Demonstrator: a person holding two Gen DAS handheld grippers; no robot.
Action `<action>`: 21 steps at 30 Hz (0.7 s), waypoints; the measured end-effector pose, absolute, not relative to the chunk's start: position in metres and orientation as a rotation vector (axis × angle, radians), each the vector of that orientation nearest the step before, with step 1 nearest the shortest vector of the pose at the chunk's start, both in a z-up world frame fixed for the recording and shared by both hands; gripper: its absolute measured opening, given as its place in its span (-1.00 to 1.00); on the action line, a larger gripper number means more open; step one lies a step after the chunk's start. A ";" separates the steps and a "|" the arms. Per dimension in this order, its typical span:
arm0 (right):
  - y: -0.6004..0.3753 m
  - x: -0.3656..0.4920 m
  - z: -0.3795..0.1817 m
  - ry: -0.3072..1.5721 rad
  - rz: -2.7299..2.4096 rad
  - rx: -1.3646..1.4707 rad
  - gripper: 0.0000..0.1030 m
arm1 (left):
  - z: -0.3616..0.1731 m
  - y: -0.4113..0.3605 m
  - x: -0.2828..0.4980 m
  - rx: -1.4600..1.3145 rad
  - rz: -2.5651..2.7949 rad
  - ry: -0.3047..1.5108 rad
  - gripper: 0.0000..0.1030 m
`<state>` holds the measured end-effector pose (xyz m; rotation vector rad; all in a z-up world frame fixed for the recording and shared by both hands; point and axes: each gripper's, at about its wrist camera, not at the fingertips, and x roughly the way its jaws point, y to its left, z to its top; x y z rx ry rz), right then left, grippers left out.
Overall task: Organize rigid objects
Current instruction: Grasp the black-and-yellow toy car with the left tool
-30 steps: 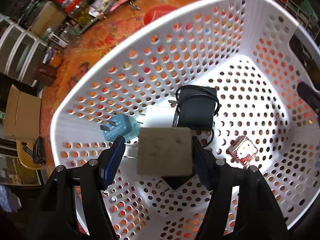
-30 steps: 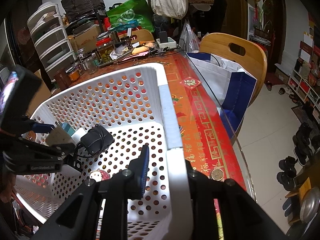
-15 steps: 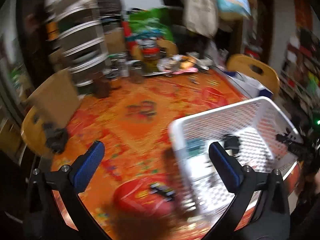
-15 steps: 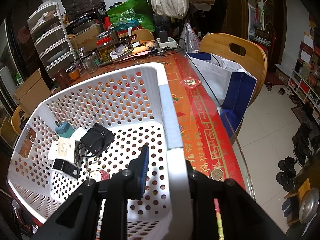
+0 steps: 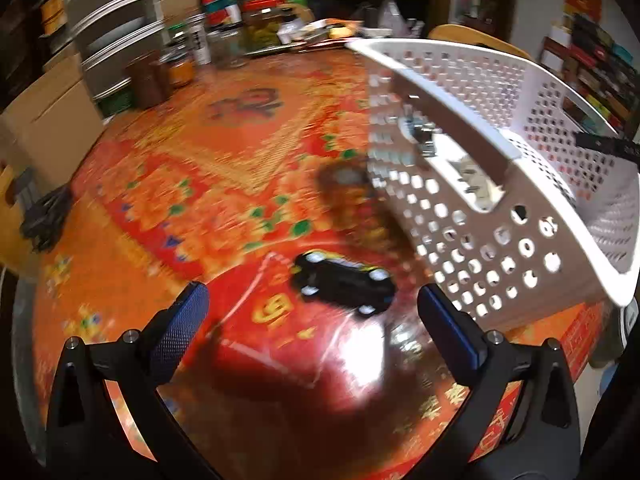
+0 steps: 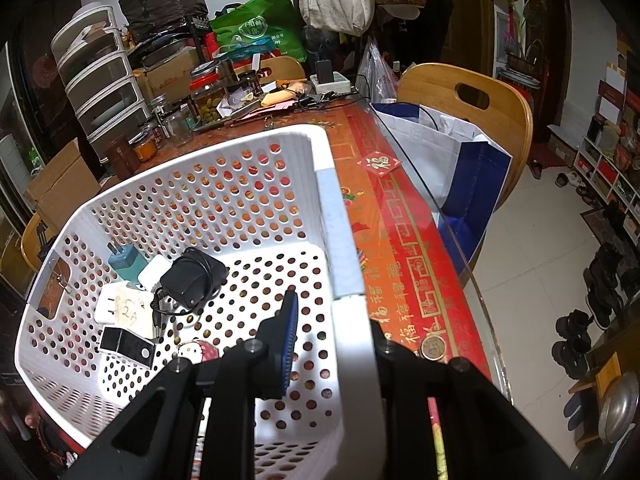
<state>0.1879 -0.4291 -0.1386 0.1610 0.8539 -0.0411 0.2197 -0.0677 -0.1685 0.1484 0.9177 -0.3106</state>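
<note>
The left gripper stands wide, nothing between its blue pads, hanging over the red-and-orange patterned counter. Just ahead of it, at twelve o'clock in the left wrist view, a small black toy car lies on the counter; blur softens it, so it may be some other black wheeled thing. Beyond the car, at two o'clock, sits the white perforated basket, apart from the gripper.

The right gripper is narrow, clamped on the basket's near wall, one pad inside and one outside. Inside the basket, at nine to ten o'clock in the right wrist view, lie a black-and-white block, a small pink-and-white piece, a white charger marked "2A", a black adapter with its cord wrapped round it and a teal plug. Farther off, at eleven o'clock, jars and drawers crowd the counter's far end, and a wooden chair stands at one o'clock.
</note>
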 end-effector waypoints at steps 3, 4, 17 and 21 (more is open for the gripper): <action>-0.429 0.188 -0.139 0.856 -0.046 0.158 -0.60 | -0.179 -0.077 0.231 0.152 -0.338 0.946 1.00; -0.428 0.189 -0.139 0.856 -0.046 0.159 -0.60 | -0.184 -0.079 0.236 0.158 -0.336 0.954 1.00; -0.428 0.188 -0.139 0.857 -0.047 0.157 -0.60 | -0.215 -0.072 0.264 0.120 -0.295 1.004 0.99; -0.428 0.188 -0.139 0.856 -0.047 0.158 -0.60 | -0.215 -0.075 0.263 0.140 -0.282 0.982 0.91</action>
